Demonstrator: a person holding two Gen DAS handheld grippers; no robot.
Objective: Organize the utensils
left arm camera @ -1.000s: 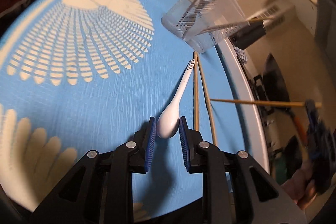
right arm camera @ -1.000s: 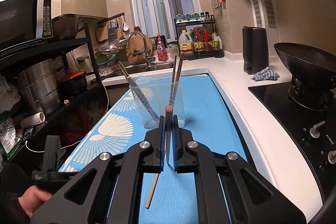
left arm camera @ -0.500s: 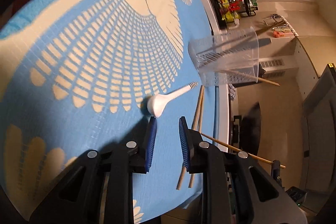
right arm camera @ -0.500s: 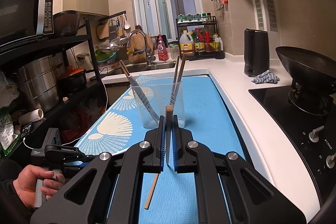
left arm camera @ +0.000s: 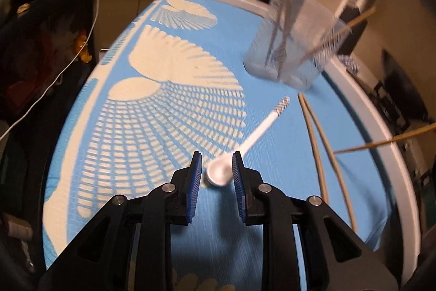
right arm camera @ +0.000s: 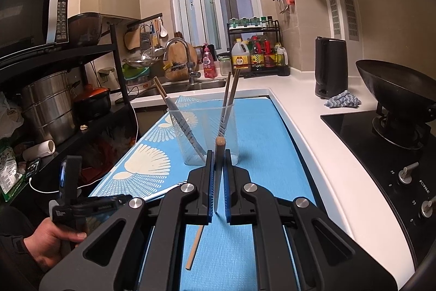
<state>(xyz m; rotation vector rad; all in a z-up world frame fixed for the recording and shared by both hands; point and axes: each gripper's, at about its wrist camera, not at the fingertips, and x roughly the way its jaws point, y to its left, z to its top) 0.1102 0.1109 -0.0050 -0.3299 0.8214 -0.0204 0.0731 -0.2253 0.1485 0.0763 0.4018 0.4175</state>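
Looking down from the left gripper (left arm camera: 216,168): a white spoon (left arm camera: 246,145) lies flat on a blue mat (left arm camera: 272,89) printed with cream shells; its round bowl sits between the two blue pads, which stand a little apart and do not seem to press it, though blur makes contact hard to judge; its thin handle runs away up and to the right, toward a clear plastic cup (left arm camera: 294,45) that already holds several chopsticks. Two loose chopsticks (left arm camera: 321,149) lie on the mat just right of the spoon.

The right gripper (right arm camera: 217,182) is clamped narrow on one chopstick (right arm camera: 218,168), which stands nearly upright in front of the cup (right arm camera: 203,133).

The spoon looks light, stiff and smooth, probably plastic or ceramic; its rounded bowl may slip or twist between flat pads, so the neck where bowl meets handle seems the safer place to pinch; if ceramic, it would chip when dropped.
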